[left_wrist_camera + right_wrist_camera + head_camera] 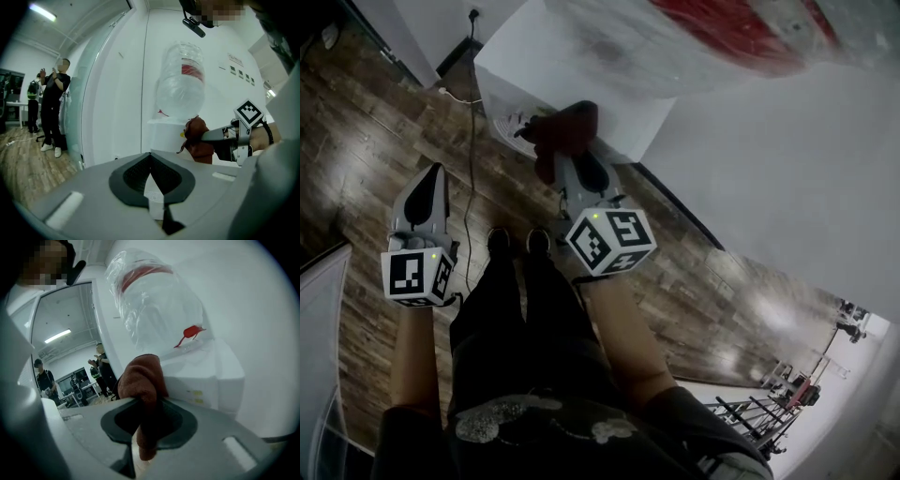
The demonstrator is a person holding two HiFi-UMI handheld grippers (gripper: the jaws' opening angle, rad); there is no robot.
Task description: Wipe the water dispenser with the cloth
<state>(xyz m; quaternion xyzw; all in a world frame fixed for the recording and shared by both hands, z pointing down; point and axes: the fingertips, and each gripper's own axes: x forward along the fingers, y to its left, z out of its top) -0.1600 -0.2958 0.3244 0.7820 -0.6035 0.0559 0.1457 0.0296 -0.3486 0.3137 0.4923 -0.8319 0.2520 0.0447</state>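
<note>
Right gripper (574, 157) has its fingers pinching a dark red cloth (142, 380); the cloth is bunched above the fingers, with a tail hanging down between them. The cloth is up against the white water dispenser (220, 376) at its upper front edge, just below the upturned clear bottle (154, 310). It's probably touching, but contact is hard to confirm. Left gripper (151, 176) has its fingers pressed together on nothing. It's held off at 9 o'clock from the right one, apart from the dispenser, over the wood floor (375, 141). A black cable (472, 141) runs along the floor toward 12 o'clock. People (54, 108) stand well back in the room.
</note>
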